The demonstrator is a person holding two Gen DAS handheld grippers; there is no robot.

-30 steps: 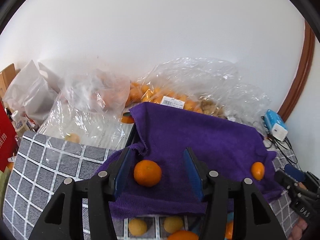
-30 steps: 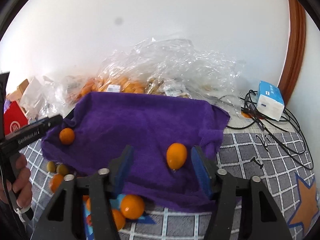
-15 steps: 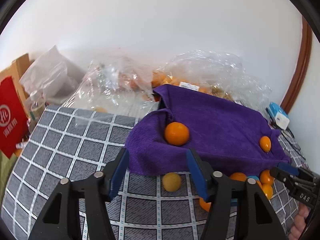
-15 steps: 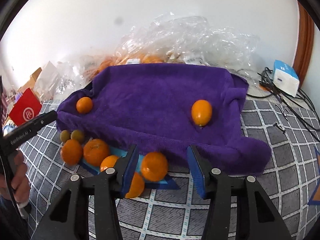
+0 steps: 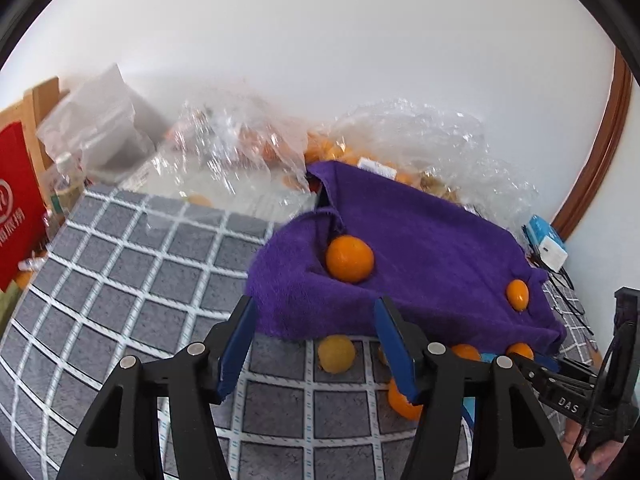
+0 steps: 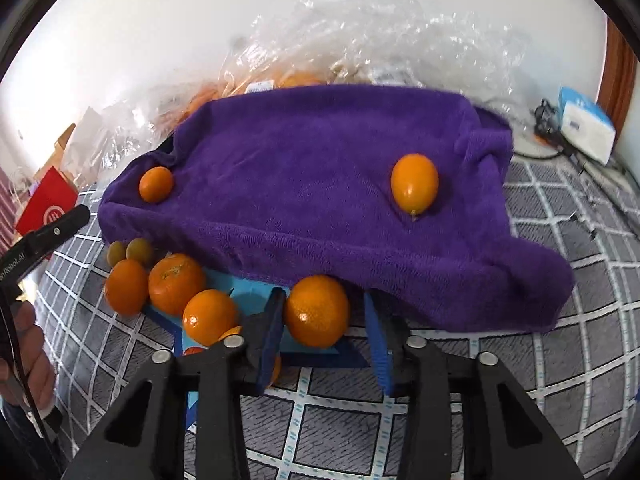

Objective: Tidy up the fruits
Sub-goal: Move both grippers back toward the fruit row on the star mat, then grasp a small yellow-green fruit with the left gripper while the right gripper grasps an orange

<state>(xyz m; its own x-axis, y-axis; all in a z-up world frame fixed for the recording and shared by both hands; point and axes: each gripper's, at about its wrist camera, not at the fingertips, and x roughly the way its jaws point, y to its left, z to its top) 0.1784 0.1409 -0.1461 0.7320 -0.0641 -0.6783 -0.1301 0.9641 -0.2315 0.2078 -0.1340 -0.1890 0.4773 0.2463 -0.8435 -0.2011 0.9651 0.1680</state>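
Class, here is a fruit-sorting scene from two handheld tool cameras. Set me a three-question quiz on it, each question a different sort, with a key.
1. True or false: the right tool is shut on the large orange.
2. Multiple choice: how many fruits lie on top of the purple towel? A. none B. two C. five
3. Fill in: in the left wrist view, the fruit on the checked cloth just ahead of the left tool is a small ____ one.

Key
1. False: the jaws stand open, with the orange between the fingers.
2. B: a round orange and an oval kumquat.
3. yellow
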